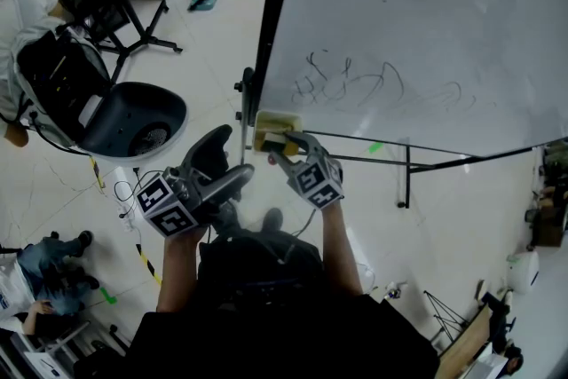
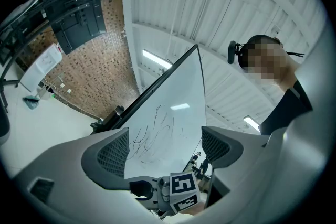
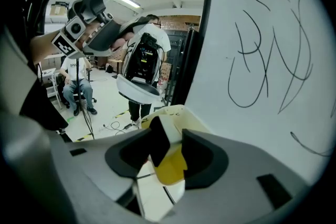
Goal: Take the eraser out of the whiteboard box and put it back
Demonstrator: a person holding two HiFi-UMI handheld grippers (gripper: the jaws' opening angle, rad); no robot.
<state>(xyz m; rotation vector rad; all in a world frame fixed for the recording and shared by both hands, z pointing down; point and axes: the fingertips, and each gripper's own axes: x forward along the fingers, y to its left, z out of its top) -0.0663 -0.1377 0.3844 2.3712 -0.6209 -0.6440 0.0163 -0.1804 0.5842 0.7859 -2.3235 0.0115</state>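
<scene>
A pale yellow whiteboard box [image 1: 264,122] hangs at the lower left corner of the scribbled whiteboard [image 1: 426,31]. My right gripper [image 1: 282,146] reaches into it from below. In the right gripper view the eraser [image 3: 160,141], with a black felt face and a white and yellow body, stands between the jaws of the right gripper [image 3: 167,152]; both pads lie against it, and the box rim [image 3: 173,111] shows just behind. My left gripper [image 1: 222,166] hangs to the left of the box, open and empty. Its own view shows wide jaws of the left gripper [image 2: 165,147] pointing up at the whiteboard [image 2: 168,113].
A black-shelled chair [image 1: 133,120] stands left of the board. A person sits at the lower left [image 1: 49,266]. Black stand legs [image 1: 404,182] run under the board. A person with a backpack [image 3: 144,60] stands beyond the box. Cables lie on the pale floor.
</scene>
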